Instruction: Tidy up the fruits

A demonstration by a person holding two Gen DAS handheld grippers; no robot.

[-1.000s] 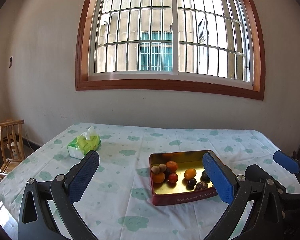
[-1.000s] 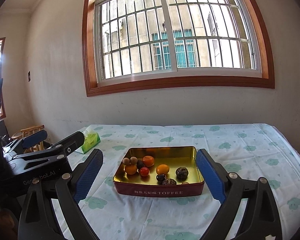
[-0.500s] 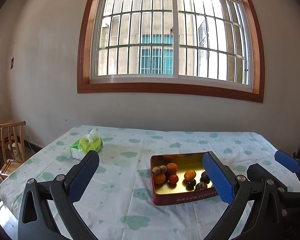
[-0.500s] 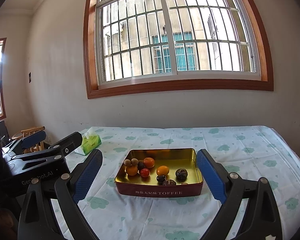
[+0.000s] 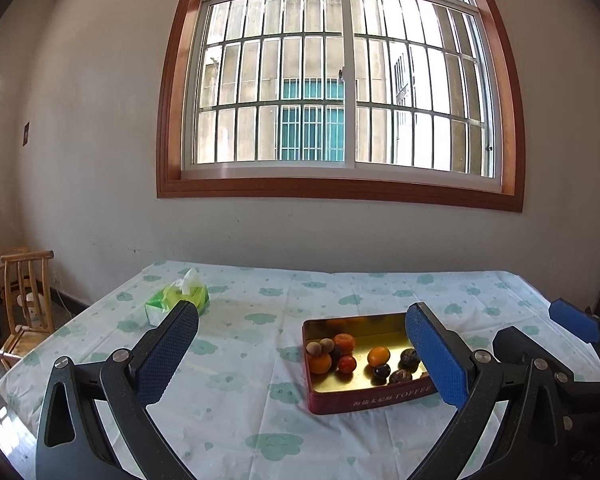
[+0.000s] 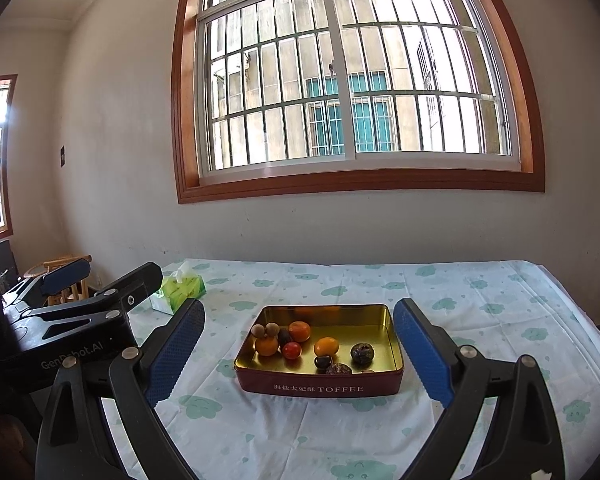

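Scanning left to right: wooden chair sits off the table's left edge, by the wall. Green tissue pack lies on the far-left part of the table, which is covered in a pale cloth with a green cloud print.

Left gripper hangs over the near-left part of the table, jaws spread wide, nothing between the blue pads. In the right wrist view its black body shows at left, with the tissue pack just behind its tip.

Red toffee tin sits open near table centre, gold inside. All fruit is in the tin: two small brown round ones at the left rear, an orange one just in front of them, a dark one and another orange one behind, a small red one beside the front orange, an orange-yellow one mid-tin, and three dark wrinkled ones toward the front right. Most are bunched in the left half, touching; the right rear of the tin is bare.

Right gripper is lined up on the tin from the near side, held back from it, jaws wide apart and empty, the tin framed between its pads. From the left wrist view the tin lies to the right, partly behind the right-hand pad.

Barred window fills the wall behind.
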